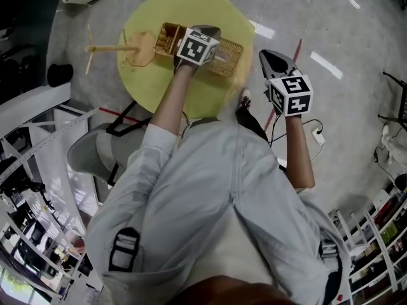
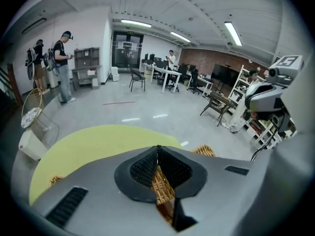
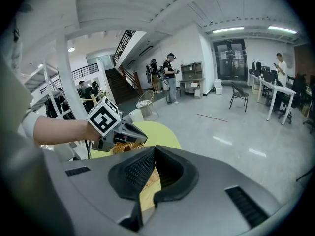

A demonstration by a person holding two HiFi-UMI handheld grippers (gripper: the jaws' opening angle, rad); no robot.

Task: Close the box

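Observation:
A rectangular wicker box [image 1: 227, 58] lies on the round yellow table [image 1: 159, 88]. Its wicker lid [image 1: 141, 48] hangs open off the box's left end. My left gripper [image 1: 205, 30] hovers over the middle of the box, jaws shut tip to tip. In the left gripper view [image 2: 158, 149], wicker [image 2: 160, 191] shows below the tips. My right gripper [image 1: 269, 56] is off the table's right edge, above the floor, also shut with nothing held. The right gripper view [image 3: 154, 149] shows the left gripper [image 3: 129, 136] over the box [image 3: 119, 148].
Thin wooden sticks [image 1: 105, 48] jut out beside the lid at the table's left edge. A grey chair [image 1: 86, 152] stands near my left side. A white bin [image 2: 30, 144] and a wire chair [image 2: 32, 107] sit beyond the table. Cables [image 1: 317, 135] lie on the floor.

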